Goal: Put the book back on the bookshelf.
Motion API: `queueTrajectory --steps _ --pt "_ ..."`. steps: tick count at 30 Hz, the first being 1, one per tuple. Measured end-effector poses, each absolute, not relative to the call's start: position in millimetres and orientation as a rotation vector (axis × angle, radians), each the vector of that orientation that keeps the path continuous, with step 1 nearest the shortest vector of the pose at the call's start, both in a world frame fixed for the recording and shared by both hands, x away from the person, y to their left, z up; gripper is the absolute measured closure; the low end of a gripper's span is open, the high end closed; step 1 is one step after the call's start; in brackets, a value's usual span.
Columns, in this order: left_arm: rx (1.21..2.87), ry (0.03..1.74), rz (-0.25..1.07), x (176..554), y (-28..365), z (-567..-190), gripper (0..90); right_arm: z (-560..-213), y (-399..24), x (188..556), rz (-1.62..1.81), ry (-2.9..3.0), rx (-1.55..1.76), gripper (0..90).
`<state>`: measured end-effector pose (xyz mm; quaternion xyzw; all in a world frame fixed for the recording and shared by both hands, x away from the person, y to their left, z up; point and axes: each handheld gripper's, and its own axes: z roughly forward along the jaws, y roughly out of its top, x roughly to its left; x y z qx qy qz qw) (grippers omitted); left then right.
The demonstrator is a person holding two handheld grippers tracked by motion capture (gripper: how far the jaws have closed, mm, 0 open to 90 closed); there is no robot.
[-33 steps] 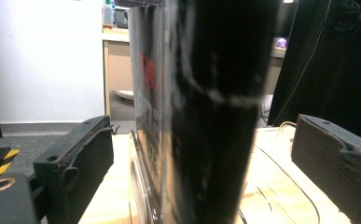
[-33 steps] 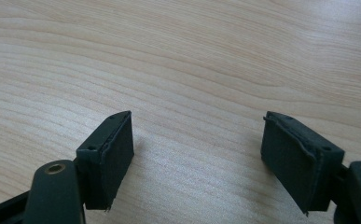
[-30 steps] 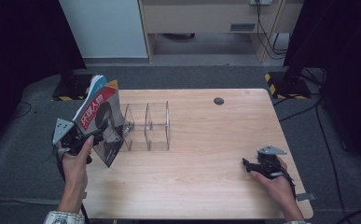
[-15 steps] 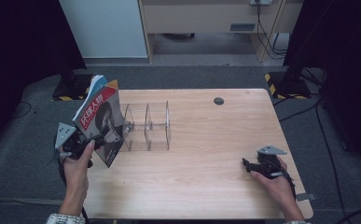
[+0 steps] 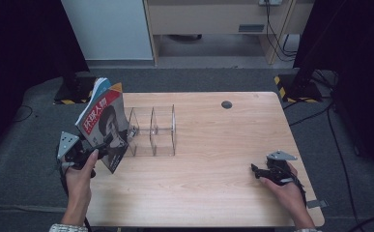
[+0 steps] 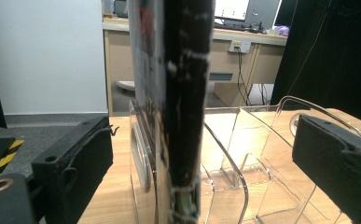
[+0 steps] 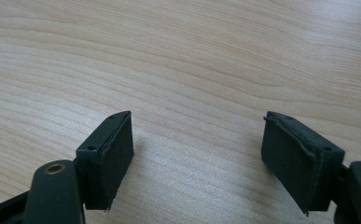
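Note:
A magazine [image 5: 101, 118] with a portrait cover stands upright and leans at the left end of a clear acrylic rack [image 5: 153, 130] on the wooden table [image 5: 213, 193]. My left gripper [image 5: 100, 151] is at the magazine's lower edge. In the left gripper view the magazine's spine [image 6: 183, 93] rises between the two jaws with a gap on each side, so the gripper [image 6: 201, 158] is open around it, and the rack's dividers [image 6: 262, 140] show behind. My right gripper [image 5: 256, 170] rests low over the table at the near right, open and empty [image 7: 197, 149].
A small dark round grommet [image 5: 226, 104] sits in the tabletop at the back right. A white cabinet [image 5: 107, 29] and a desk stand beyond the table's far edge. Dark stands with hazard-striped bases [image 5: 291, 87] flank the table.
My left hand has drawn back a little toward the near left. The magazine stays standing at the rack's left end. The right hand has not moved.

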<state>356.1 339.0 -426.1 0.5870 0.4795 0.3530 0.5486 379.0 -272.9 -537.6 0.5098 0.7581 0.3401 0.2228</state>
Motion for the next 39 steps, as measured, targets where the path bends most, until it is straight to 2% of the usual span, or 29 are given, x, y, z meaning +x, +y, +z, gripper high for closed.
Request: queueTrajectory --steps 39 --pt "1.479 1.158 0.791 332 344 -455 4.6 -538 -273 379 0.939 2.103 1.4 25.3"
